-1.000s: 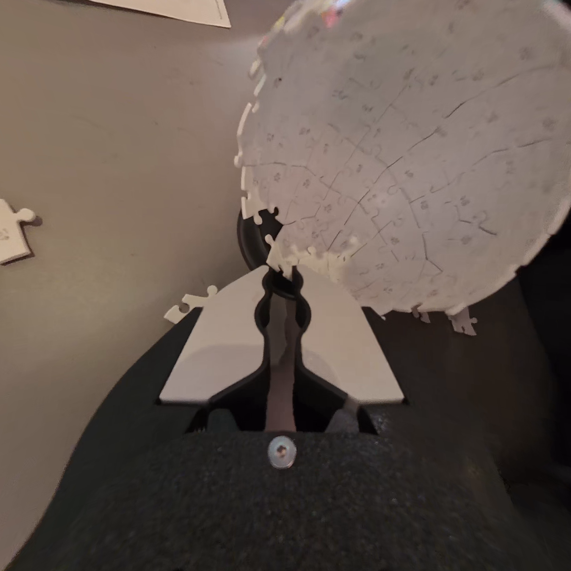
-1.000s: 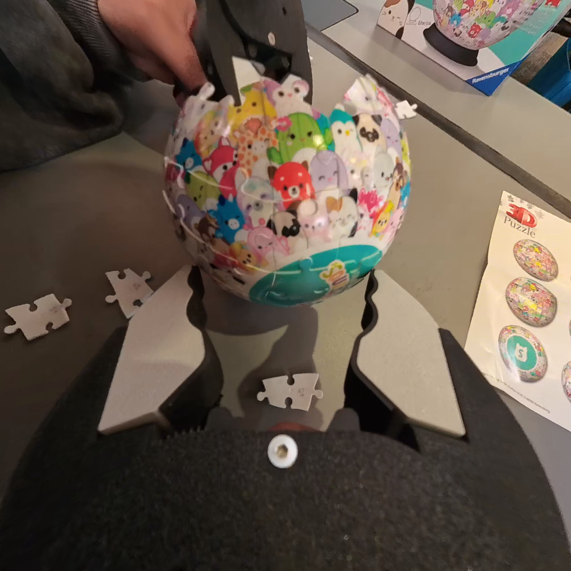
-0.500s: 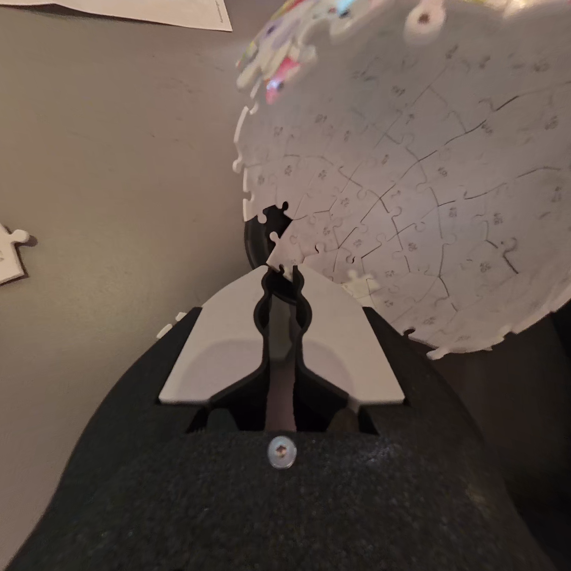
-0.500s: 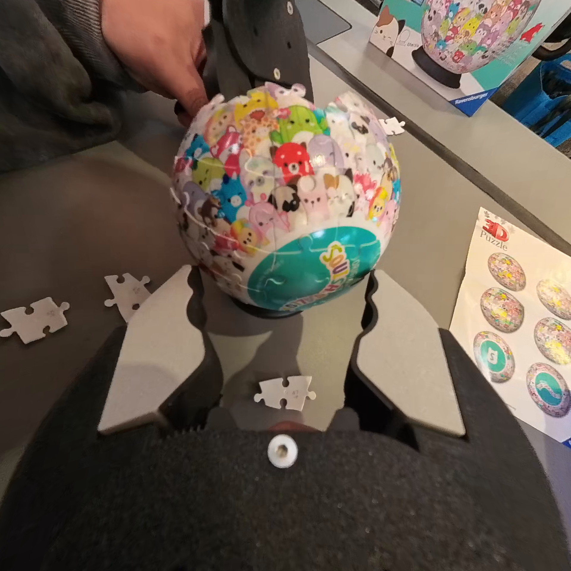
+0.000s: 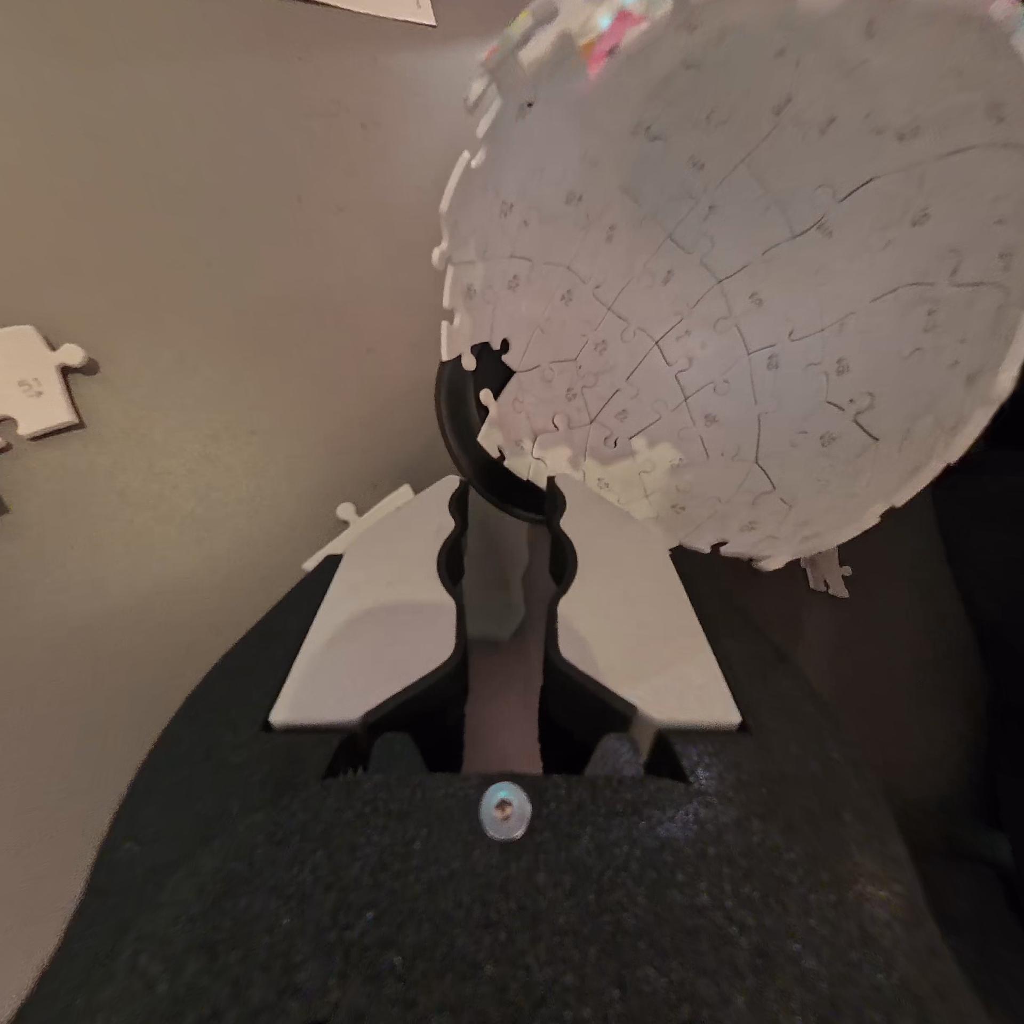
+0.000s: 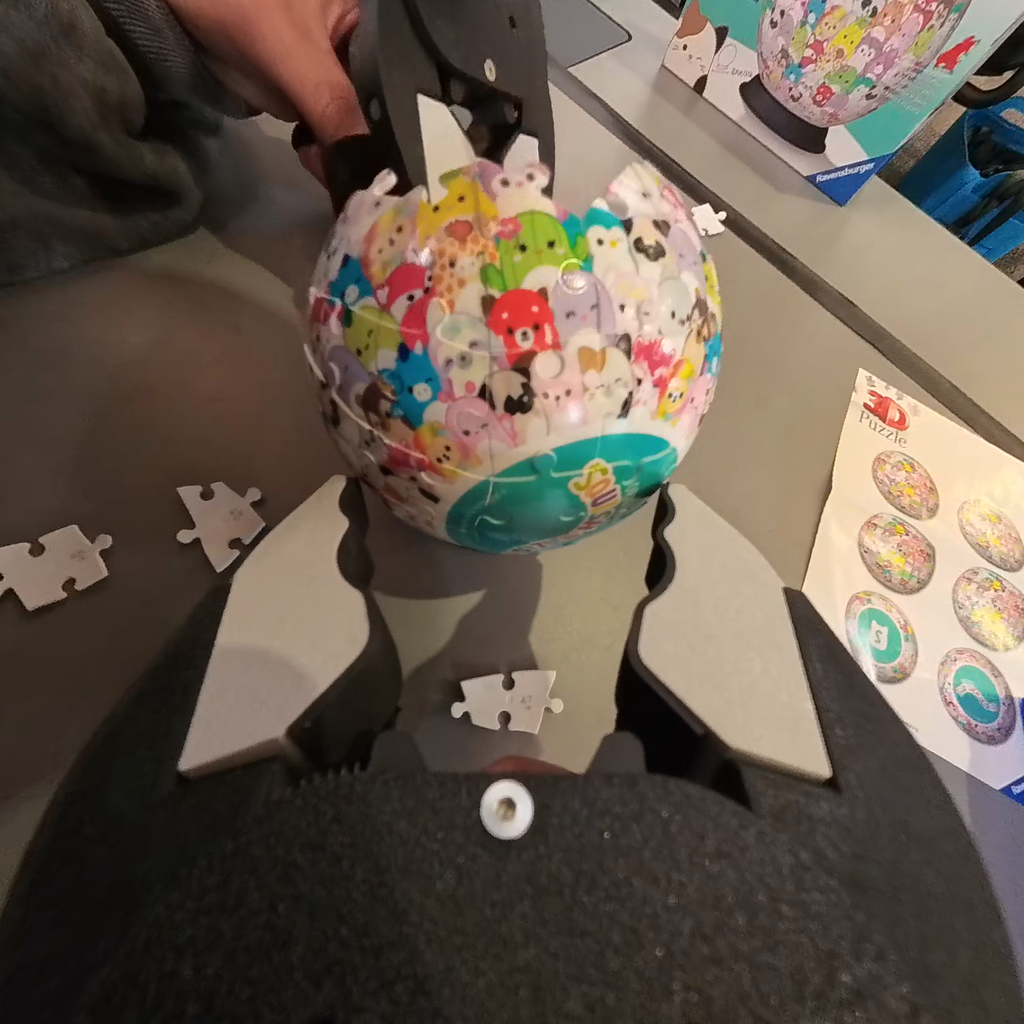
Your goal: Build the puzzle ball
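The puzzle ball (image 6: 515, 343) is a partly built shell, colourful outside and open at the top. The left wrist view looks into its white numbered inside (image 5: 720, 332), with a black ring stand (image 5: 460, 438) showing past its notched rim. My left gripper (image 5: 507, 487) is at that rim, jaws a small gap apart, and the ring shows between the tips. One of its fingers (image 6: 438, 149) shows at the ball's top. My right gripper (image 6: 504, 498) is wide open, its fingertips on either side of the ball's lower part. A loose piece (image 6: 510, 704) lies between its fingers.
Loose white pieces lie on the grey table to the left (image 6: 221, 521) (image 6: 52, 562) (image 5: 33, 382) and behind the ball (image 6: 708, 219). An instruction sheet (image 6: 914, 582) lies at the right. The puzzle box (image 6: 831, 72) stands beyond a seam. A person's hand (image 6: 310, 72) holds the left gripper. Across from one pair of fingers to the other is roughly 10 cm. To the ball (image 6: 708, 219): left tips about 20 cm, right tips about 25 cm.
My left gripper's jaws, shut on the ball's rim before, now stand a little apart. The ball has tipped back and forth. The right gripper stays open around it.
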Motion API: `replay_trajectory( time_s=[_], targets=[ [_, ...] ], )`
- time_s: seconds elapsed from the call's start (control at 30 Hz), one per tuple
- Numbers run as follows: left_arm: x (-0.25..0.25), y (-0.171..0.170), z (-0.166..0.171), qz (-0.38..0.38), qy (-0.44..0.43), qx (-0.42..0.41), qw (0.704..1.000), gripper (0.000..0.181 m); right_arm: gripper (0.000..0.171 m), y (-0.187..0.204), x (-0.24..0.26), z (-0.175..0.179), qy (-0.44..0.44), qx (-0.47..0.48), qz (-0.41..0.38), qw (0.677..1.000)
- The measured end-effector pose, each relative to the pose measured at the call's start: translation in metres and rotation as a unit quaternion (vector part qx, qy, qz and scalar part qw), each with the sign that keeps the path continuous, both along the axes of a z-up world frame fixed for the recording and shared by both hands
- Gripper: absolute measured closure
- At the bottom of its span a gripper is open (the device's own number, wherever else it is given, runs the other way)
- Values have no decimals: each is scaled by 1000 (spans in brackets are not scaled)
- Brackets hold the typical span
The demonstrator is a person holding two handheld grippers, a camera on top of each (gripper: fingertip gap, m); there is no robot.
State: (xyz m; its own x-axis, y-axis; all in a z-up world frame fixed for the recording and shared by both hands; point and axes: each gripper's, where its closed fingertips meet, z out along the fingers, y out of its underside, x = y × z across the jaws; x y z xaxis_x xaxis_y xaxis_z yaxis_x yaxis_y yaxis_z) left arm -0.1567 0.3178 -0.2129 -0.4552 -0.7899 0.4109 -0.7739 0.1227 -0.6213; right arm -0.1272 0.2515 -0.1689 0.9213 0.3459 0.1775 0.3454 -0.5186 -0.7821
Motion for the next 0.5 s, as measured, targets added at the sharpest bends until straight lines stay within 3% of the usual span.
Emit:
replay_trajectory(
  time_s=[0.5],
  targets=[
    [8,-10,-5,-10,2,36,999,172,74,0,0,9,-11,11,0,1000]
  ],
)
